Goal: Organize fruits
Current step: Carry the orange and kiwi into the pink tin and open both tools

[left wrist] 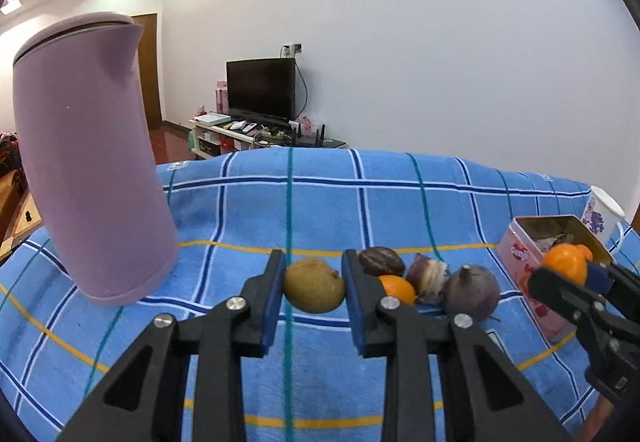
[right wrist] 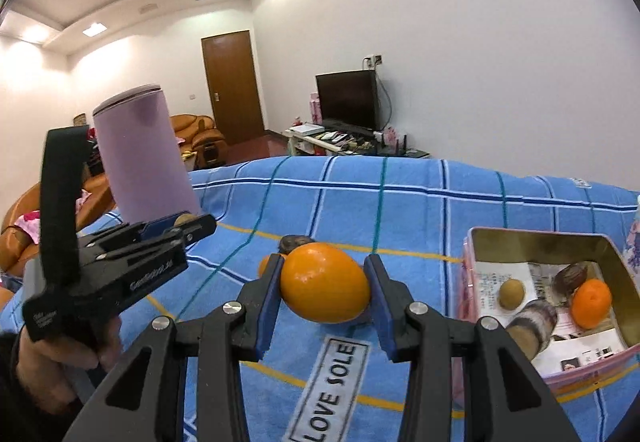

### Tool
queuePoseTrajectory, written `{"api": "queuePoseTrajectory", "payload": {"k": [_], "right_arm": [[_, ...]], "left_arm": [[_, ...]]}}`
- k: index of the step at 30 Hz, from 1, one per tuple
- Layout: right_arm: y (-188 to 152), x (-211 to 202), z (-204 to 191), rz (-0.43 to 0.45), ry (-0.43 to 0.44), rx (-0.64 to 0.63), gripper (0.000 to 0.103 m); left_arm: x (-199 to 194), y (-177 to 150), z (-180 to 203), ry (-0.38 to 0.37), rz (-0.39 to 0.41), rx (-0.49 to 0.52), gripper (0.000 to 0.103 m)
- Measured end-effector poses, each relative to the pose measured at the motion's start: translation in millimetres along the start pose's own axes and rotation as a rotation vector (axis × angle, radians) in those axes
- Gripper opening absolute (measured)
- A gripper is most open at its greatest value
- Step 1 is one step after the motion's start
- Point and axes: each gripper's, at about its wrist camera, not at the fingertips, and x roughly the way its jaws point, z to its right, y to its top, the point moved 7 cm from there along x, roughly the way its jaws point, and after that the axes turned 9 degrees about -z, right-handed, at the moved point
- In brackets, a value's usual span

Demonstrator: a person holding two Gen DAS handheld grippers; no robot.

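Left claw [left wrist: 313, 284]: pinching a brown-green fruit [left wrist: 314, 285], both blue pads on its sides; the fruit looks just off the cloth.
Right claw [right wrist: 325, 288]: pinching an orange [right wrist: 325, 285], pads on both sides, held above the cloth just left of the tin.
Left claw from the right wrist view: at far left, a hand [right wrist: 60, 354] on its grip, the small fruit showing at its tip.
Right claw from the left wrist view: at far right, the orange at its tip in front of the tin.
Tin [right wrist: 540, 238]: pink, open, gold inside, on the right of the counter; paper lining the bottom.
In tin: small brown-green fruit [right wrist: 511, 293], dark brown fruit [right wrist: 570, 276], small orange [right wrist: 591, 302], brown-and-white striped piece [right wrist: 530, 326] leaning at the near wall.
Loose pile on cloth, right of the left claw: dark nut-like fruit [left wrist: 380, 261], loose orange [left wrist: 397, 288] partly hidden by the pad, layered chunk [left wrist: 426, 276], round purple fruit [left wrist: 471, 292]; all close together, some touching.
Cloth [left wrist: 240, 210]: blue plaid, covers the counter; label reads LOVE SOLE.
Jug [left wrist: 86, 158]: tall, lilac, lidded, upright at the left of the cloth, well apart from the tin.
Mug [left wrist: 604, 212]: white, printed, just behind the tin.
Background: TV [left wrist: 261, 88] on a low stand, wooden door [right wrist: 232, 86].
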Motion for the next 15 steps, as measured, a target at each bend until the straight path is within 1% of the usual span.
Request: {"api": "queuePoseTrajectory", "payload": {"k": [1,4,7,15], "right_arm": [[0.3,0.2,2.3,0.003,-0.027,-0.008,0.043],[1.2,0.1,8.0,0.007,-0.07,-0.022,0.043],[0.1,0.4,18.4,0.003,-0.116,-0.022,0.043],[-2.2,-8.0,44.0,-0.004,-0.173,-0.002,0.043]], "left_arm": [[0.2,-0.5,3.3,0.007,-0.001,0.005,0.03],[-1.5,-4.7,14.1,0.024,0.005,0.029,0.03],[-3.3,-7.9,24.5,0.022,0.009,0.045,0.03],[-10.3,-12.5,47.6,0.01,0.012,0.064,0.03]]}}
